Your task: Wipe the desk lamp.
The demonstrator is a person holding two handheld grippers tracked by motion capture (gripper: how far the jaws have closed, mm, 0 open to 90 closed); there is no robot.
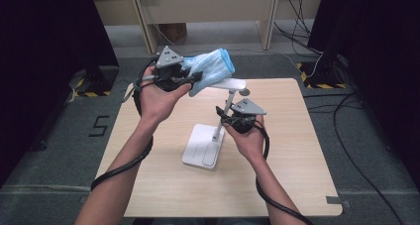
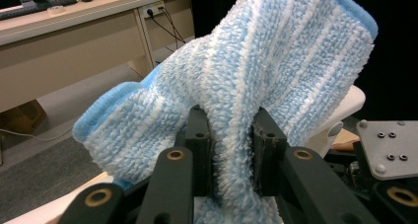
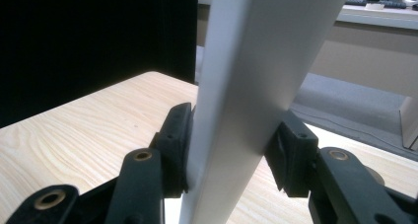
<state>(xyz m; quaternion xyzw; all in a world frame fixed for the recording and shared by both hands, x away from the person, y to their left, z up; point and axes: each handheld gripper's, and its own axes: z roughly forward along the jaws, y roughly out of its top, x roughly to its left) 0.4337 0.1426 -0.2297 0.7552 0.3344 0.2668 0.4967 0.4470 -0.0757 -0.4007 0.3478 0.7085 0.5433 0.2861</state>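
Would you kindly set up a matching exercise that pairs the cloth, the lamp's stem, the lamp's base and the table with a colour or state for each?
Things:
1. fluffy cloth
2. lamp stem
3. lamp base
4. table

Colour or state:
A. flat and white, resting on the tabletop
B. light wood grain, bearing the lamp
C. blue and white, pinched by the left gripper
D. white bar, clamped by the right gripper

Pairs: 1-C, 2-D, 3-A, 4-B
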